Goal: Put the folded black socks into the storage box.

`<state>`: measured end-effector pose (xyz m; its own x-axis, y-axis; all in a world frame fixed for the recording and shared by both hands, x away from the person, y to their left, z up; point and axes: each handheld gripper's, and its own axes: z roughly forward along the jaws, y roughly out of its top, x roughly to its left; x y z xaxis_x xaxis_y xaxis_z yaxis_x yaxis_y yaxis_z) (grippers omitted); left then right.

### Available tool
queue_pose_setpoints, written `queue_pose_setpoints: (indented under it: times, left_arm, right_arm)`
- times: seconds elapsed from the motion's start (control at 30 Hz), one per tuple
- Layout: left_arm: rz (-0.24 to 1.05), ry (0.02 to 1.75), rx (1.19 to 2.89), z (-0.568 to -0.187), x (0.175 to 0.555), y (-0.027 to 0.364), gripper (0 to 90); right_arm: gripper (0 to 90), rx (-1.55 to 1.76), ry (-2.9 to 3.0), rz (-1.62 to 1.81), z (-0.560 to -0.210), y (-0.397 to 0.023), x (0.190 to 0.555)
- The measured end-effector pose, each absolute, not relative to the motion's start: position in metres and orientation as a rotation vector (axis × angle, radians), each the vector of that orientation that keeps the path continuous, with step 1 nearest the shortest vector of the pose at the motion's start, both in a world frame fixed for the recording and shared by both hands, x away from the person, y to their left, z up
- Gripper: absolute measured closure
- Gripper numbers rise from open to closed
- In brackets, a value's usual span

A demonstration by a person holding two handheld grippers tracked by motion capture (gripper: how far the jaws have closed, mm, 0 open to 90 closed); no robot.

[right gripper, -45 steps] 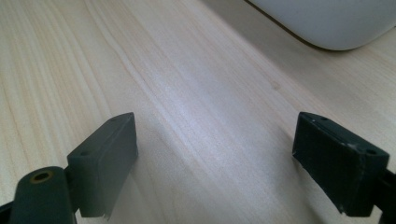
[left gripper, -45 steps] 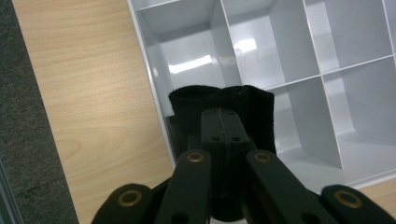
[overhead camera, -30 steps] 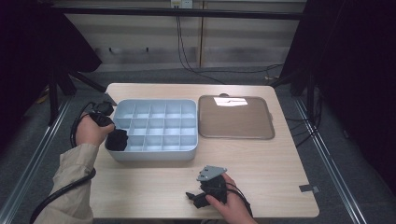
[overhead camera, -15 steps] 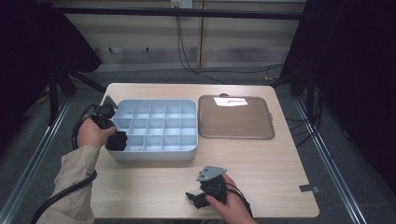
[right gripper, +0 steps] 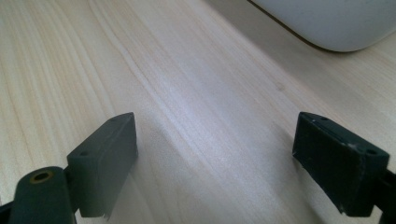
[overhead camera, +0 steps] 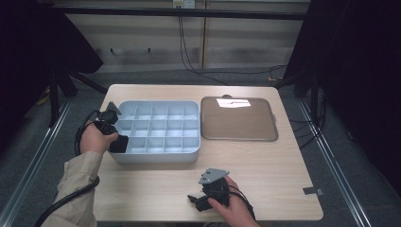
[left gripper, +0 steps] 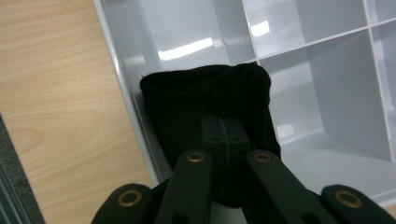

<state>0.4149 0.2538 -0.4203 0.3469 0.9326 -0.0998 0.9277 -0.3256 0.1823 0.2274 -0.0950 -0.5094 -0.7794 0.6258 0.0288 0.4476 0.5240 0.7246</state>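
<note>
The left tool [overhead camera: 119,143] is clamped on a black cloth [left gripper: 208,126], holding it over the near left corner compartment of the pale blue divided box [overhead camera: 191,124], the cloth hanging just inside the box's left wall. The right tool [overhead camera: 195,201] rests low over the bare wooden surface [overhead camera: 265,165] near its front edge, well apart from the box, its jaws spread wide with nothing between them. Beside the box lies a flat brown tray [overhead camera: 239,120].
</note>
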Motion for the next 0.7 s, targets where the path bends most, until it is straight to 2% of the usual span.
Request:
queue_pose_setpoints:
  times: [0.7]
  left_arm:
    - [0.045, 1.667, 2.417, -0.439, 0.413, 0.251, 90.0]
  right_arm:
    - [13.6, 0.904, 2.535, 1.101, -0.509, -0.094, 0.227]
